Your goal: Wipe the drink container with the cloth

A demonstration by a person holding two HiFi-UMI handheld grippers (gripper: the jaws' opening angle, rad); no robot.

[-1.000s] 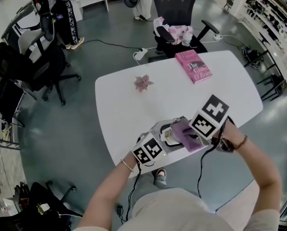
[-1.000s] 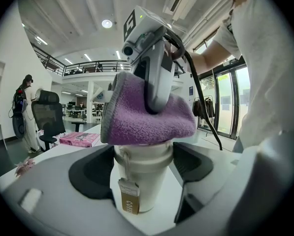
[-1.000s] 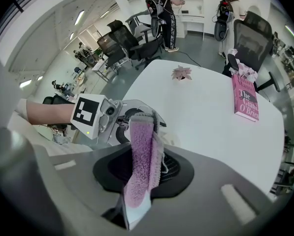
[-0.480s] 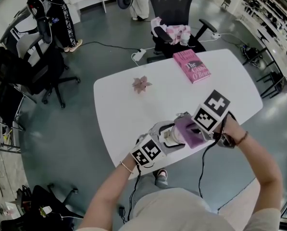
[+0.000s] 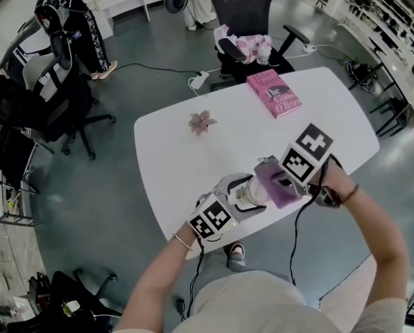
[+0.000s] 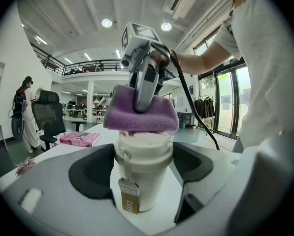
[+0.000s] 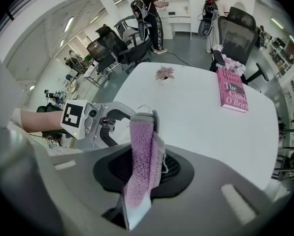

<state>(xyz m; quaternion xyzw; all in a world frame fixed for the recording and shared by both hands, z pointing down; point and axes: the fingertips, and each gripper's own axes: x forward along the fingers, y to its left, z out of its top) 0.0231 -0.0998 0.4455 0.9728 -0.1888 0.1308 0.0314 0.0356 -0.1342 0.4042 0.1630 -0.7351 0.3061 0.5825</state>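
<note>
**Desk:** Set the scene from the head view.

**Photographer:** An open office with a grey floor. On the far side of a white table (image 5: 186, 151) lie a pink book (image 5: 274, 93) and a small pink flower ornament (image 5: 202, 121). At the near edge a person holds the left gripper (image 5: 243, 198) around a pale drink container (image 5: 254, 190). The right gripper (image 5: 272, 179) brings a purple cloth (image 5: 277, 189) onto its top.

**Desk:** And the left gripper view?

**Photographer:** The jaws are closed on the container's sides, just below the lid (image 6: 143, 144). A paper tag (image 6: 129, 200) hangs down the front. The folded cloth rests on the lid, touching it.

**Desk:** The right gripper view?

**Photographer:** The jaws are pressed together, pinching the cloth. It stands up between them as a thick fold and hides the container behind it.

**Desk:** How will these things handle?

**Photographer:** The container looks like a light, thin-walled paper cup, so it is probably easy to crush or tip. A gentle squeeze on the wall below the lid, as it is held now, seems the safest grip, and hard rubbing could pop the lid. The cloth is soft and limp, so it is best pinched close to the working fold.
</note>
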